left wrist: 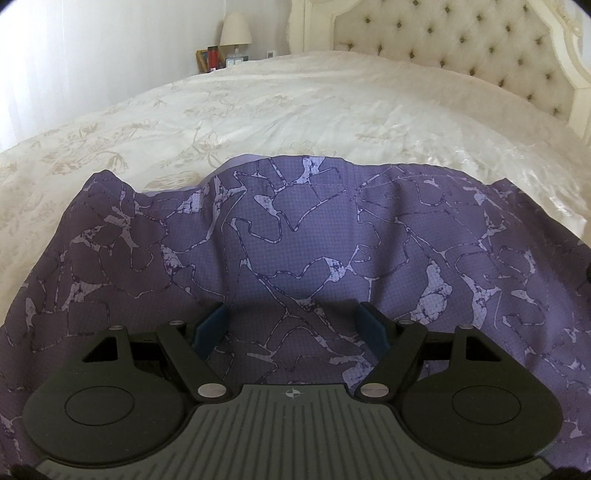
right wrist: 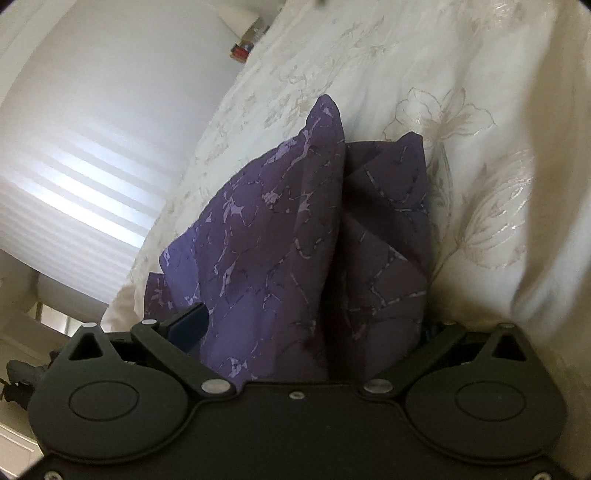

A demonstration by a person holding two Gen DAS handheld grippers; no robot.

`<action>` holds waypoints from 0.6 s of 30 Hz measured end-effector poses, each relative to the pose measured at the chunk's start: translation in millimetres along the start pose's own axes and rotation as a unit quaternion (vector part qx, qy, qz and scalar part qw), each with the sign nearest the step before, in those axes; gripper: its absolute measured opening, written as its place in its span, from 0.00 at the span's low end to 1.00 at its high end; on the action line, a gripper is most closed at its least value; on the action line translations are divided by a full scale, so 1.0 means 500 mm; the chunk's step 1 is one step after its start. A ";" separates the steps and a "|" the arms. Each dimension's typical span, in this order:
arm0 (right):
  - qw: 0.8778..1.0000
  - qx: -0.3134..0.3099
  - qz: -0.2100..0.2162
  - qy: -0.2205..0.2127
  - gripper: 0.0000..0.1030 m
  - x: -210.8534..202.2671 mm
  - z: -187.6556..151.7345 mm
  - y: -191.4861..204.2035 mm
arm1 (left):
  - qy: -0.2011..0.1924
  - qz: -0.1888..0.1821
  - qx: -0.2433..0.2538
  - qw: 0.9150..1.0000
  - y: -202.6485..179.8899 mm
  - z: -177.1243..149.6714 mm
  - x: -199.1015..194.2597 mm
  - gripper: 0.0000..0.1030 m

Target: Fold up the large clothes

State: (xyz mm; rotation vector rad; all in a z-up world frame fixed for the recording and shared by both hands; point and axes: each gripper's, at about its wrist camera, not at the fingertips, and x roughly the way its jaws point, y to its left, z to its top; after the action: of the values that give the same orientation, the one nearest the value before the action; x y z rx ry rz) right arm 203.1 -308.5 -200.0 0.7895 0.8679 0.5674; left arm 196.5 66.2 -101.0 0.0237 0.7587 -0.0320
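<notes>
A large purple garment [left wrist: 295, 240] with a pale cracked pattern lies spread on the cream bedspread [left wrist: 258, 110]. My left gripper [left wrist: 291, 328] is open just above the cloth, with its blue pads [left wrist: 208, 328] wide apart and nothing between them. In the right wrist view a bunched fold of the same purple garment [right wrist: 295, 240] rises from between the jaws of my right gripper [right wrist: 306, 325]. The left blue pad [right wrist: 188, 325] shows beside the cloth; the right pad is hidden by it. The jaws stand wide apart with cloth filling the gap.
A tufted cream headboard [left wrist: 461, 48] stands at the far right of the bed. A lamp [left wrist: 235, 31] and small items sit on a nightstand beyond the bed's far left edge. White curtains [right wrist: 92, 166] hang at the left. The embroidered bedspread [right wrist: 480, 184] lies behind the held cloth.
</notes>
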 end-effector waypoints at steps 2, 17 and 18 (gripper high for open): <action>1.000 0.013 0.011 -0.014 1.00 -0.010 -0.005 -0.008 | 0.002 0.001 0.000 1.000 -0.001 0.002 0.000 0.74; 0.999 0.024 0.015 -0.025 1.00 -0.016 -0.005 -0.013 | -0.002 -0.035 -0.045 0.998 -0.012 0.070 -0.047 0.48; 0.999 0.023 0.014 -0.025 1.00 -0.015 -0.006 -0.011 | -0.005 -0.042 -0.045 0.998 -0.020 0.081 -0.050 0.46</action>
State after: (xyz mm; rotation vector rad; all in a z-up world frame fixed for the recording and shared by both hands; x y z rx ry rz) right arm 197.2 -316.2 -202.1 0.8557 0.8277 0.5518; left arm 205.9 55.4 -54.9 -0.0935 0.7507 -0.0777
